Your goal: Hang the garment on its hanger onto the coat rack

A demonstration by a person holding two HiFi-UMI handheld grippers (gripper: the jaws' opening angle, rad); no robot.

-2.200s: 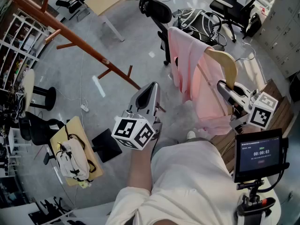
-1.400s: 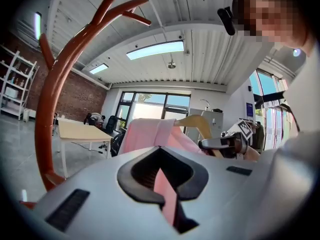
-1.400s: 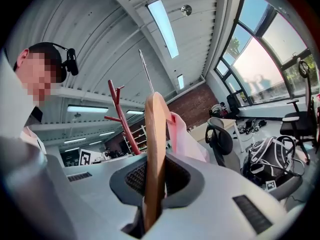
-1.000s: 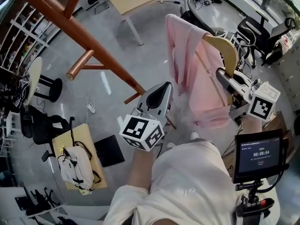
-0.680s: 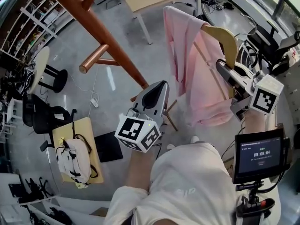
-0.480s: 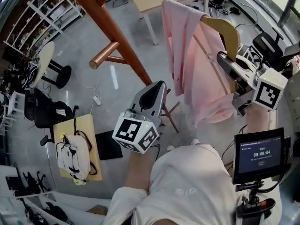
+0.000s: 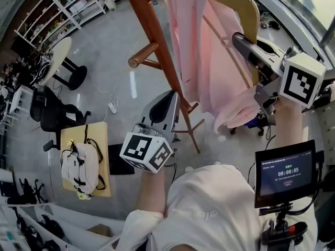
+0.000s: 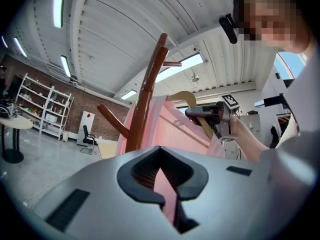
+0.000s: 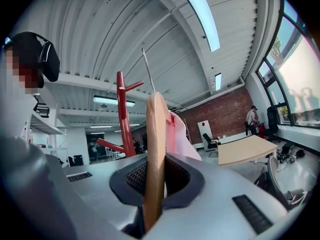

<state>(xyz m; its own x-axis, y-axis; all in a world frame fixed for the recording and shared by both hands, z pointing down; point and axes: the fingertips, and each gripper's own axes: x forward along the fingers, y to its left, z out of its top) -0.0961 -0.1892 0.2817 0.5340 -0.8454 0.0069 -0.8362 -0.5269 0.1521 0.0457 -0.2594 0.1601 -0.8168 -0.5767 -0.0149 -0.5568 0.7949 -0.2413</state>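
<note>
Holding garment (image 7: 201, 46) high beside top-centre coat rack (image 7: 157, 41) for hooking, with right gripper (image 7: 239, 40) clamped on hanger (image 7: 241, 4), left gripper (image 7: 168, 97) closed, empty.

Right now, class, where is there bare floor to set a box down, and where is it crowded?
Free: grey floor between the coat rack and the round stool. Crowded: the white bag on its board, the black chairs.

coat rack (image 7: 157, 41) top cropped, garment (image 7: 193, 46) top cropped
</note>
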